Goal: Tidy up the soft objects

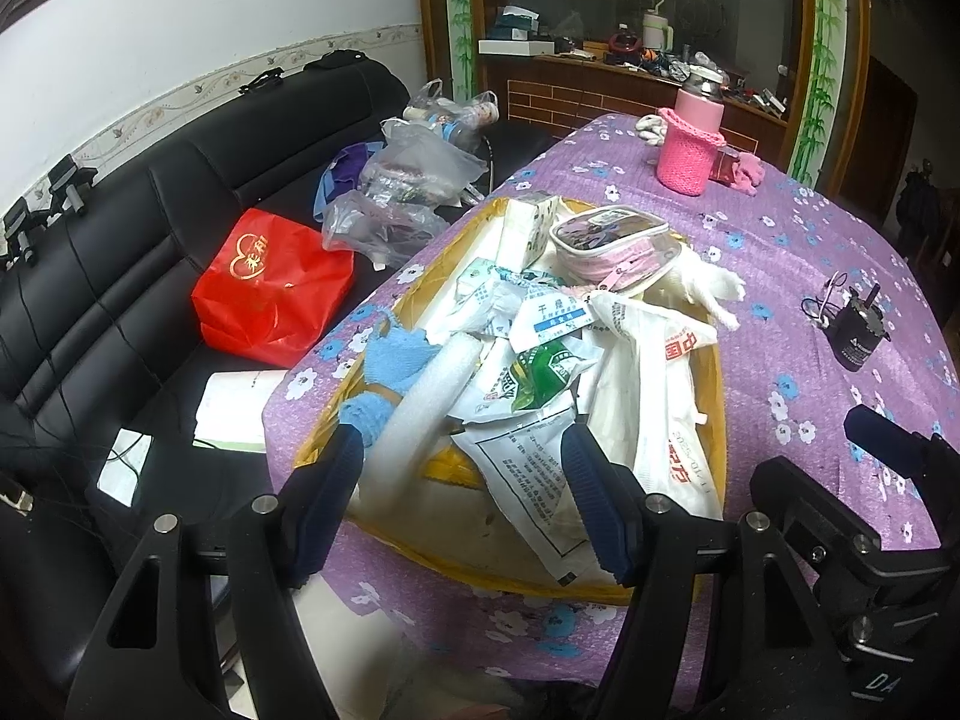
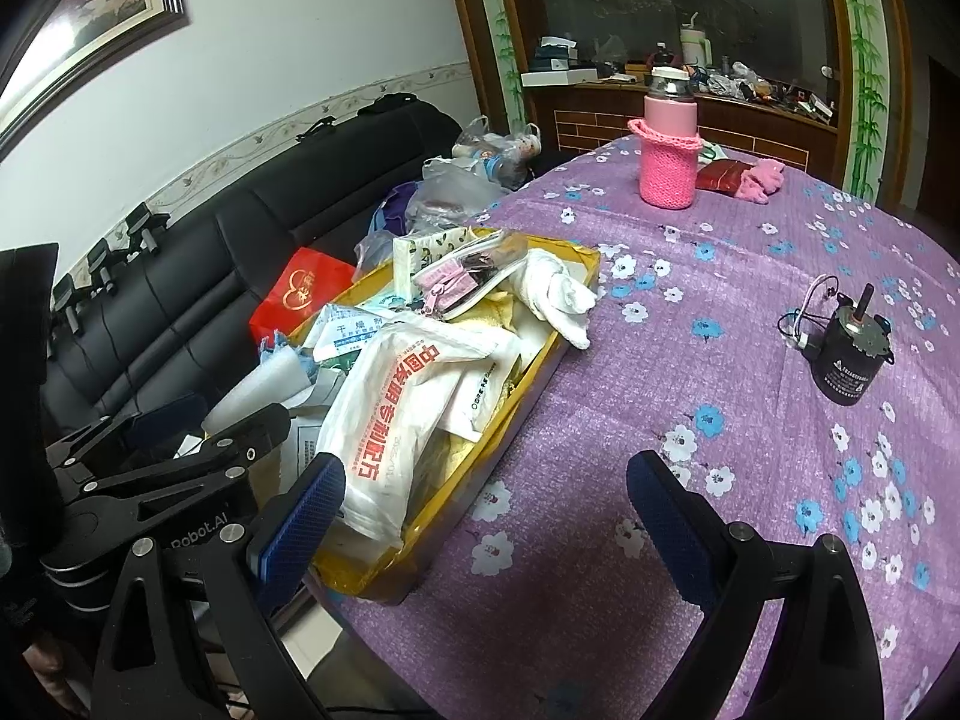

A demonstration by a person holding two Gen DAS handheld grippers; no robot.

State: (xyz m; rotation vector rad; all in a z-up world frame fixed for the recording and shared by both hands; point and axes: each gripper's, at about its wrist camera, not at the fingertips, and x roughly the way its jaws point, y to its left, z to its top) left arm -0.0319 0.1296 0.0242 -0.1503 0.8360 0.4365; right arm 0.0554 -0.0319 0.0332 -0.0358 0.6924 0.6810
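- The round table under a purple flowered cloth carries everything; a black leather sofa stands beside it with a red paper bag and clear plastic bags on its seat.
- The shallow yellow cardboard tray sits at the table's sofa-side edge, heaped with soft things: a white plastic bag with red lettering, printed white sachets, a white foam tube, a light blue knitted cloth, a clear zip pouch with pink trim and a white fabric glove drooping over the tray's far rim.
- As a judgement, most of the soft items are already gathered in the tray, though loosely piled; what seems left is the pink fuzzy item and the dark red pouch near the pink bottle in a pink crocheted sleeve, well apart from the tray.
- The small black cylindrical motor with thin wires is hard and probably stays out.
- The left gripper hovers over the tray's near end, its 2 fingers spread and holding nothing.
- The right gripper sits above the tray's near corner and bare cloth, fingers wide apart, empty.
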